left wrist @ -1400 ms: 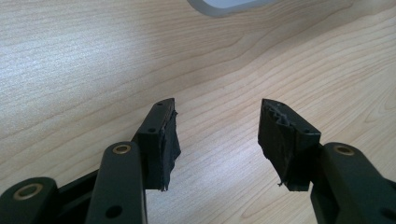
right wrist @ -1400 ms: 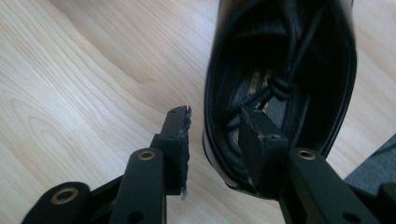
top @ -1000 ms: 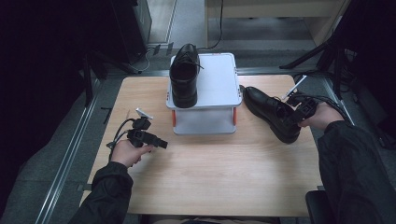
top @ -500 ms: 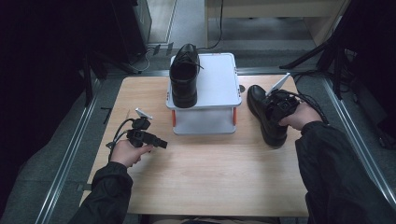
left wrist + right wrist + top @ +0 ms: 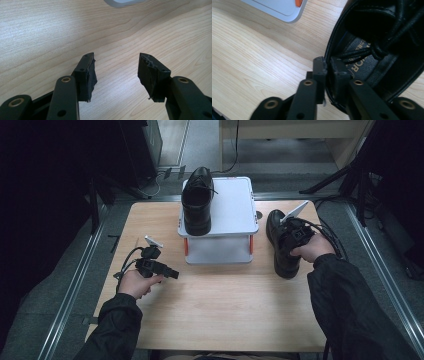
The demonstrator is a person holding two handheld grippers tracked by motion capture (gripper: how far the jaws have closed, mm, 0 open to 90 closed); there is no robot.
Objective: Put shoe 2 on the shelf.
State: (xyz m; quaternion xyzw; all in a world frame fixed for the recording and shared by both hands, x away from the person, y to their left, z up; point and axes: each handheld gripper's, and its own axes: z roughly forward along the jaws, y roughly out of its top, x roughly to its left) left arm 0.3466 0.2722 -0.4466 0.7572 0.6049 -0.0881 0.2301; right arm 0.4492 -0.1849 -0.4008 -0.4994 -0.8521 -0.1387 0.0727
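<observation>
One shoe (image 5: pixel 197 200) already sits on the white stand (image 5: pixel 235 207) at the table's far edge, while the right gripper (image 5: pixel 327 65) clamps the second shoe's (image 5: pixel 281 245) collar near the right edge, not yet lifted; the left gripper (image 5: pixel 115 72) gapes empty.

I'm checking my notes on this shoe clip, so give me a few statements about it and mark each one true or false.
1. One black shoe sits on top of the white stand. True.
2. The right gripper pinches the rim of the shoe on the table. True.
3. The left gripper holds a shoe. False: its jaws stand open over bare table.
4. Both shoes lie on the stand. False: one rests on the table beside it.
</observation>
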